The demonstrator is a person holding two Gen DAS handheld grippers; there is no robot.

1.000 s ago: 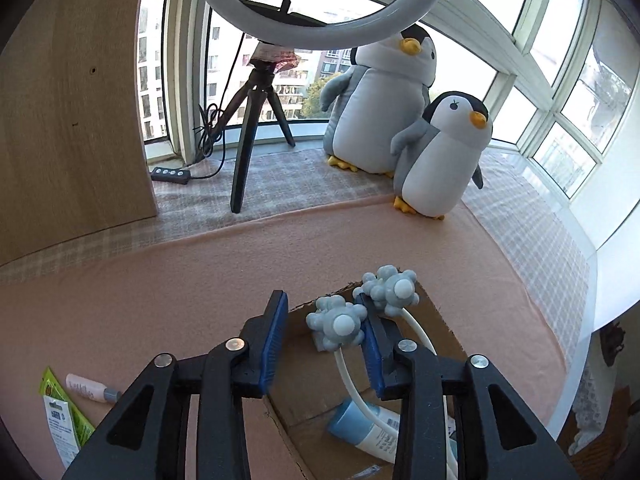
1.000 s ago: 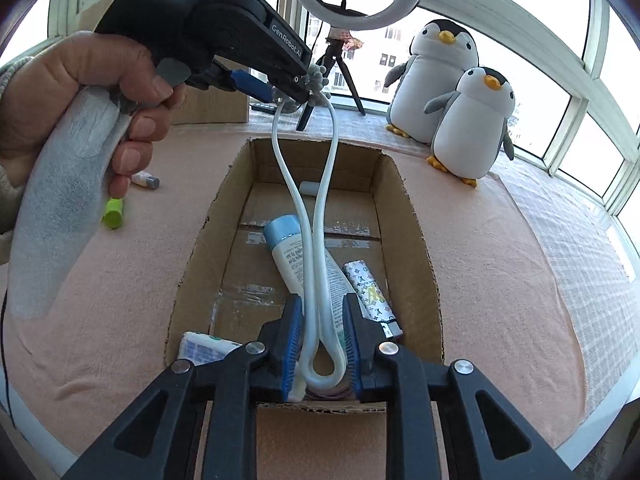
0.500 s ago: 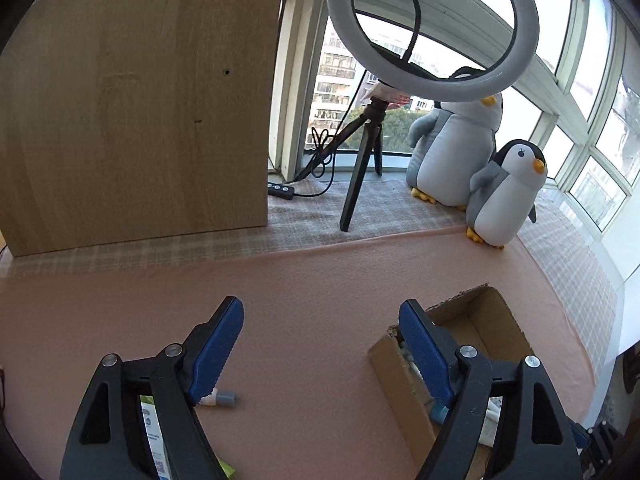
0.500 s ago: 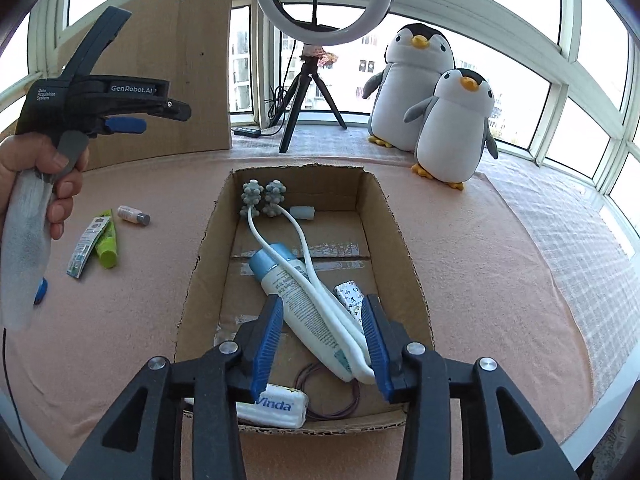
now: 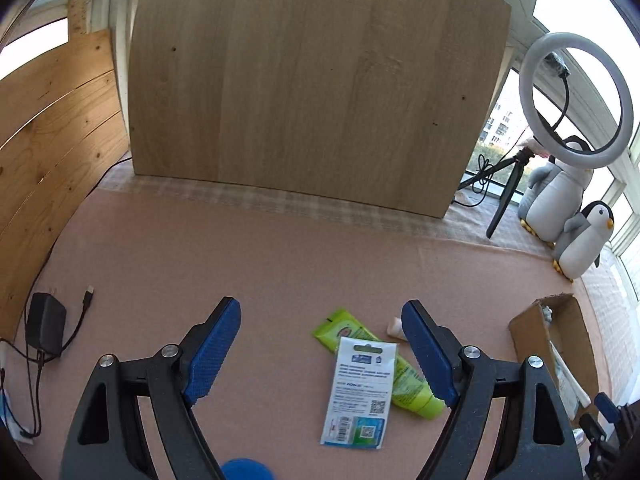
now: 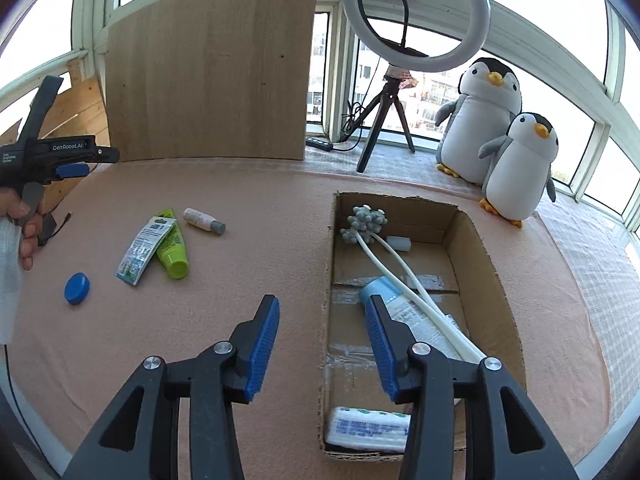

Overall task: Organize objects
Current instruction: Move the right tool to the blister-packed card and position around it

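Both grippers are empty with jaws spread wide. The left gripper (image 5: 320, 354) hangs over the pink cloth (image 5: 280, 264), aimed at the loose items that remain outside the cardboard box (image 6: 496, 264): a flat printed sachet (image 5: 358, 392) lying partly across a lime-green tube (image 5: 384, 364), with a small pale bottle (image 6: 204, 221) just beyond them and a blue cap (image 6: 77, 288) nearer the cloth's front edge. The sachet sits between the left fingers' line of approach, so it looks like the likely next pick; being on top, it should come off before the tube. The right gripper (image 6: 322, 350) hovers over the box's left wall, one finger outside, one above the interior. Inside lie a white-stemmed massager with grey knobbed heads (image 6: 364, 220), a blue-capped tube (image 6: 404, 312), a tissue pack (image 6: 368, 428) at the near end and a small white item (image 6: 399, 243) at the far end. Sorting appears roughly half complete.
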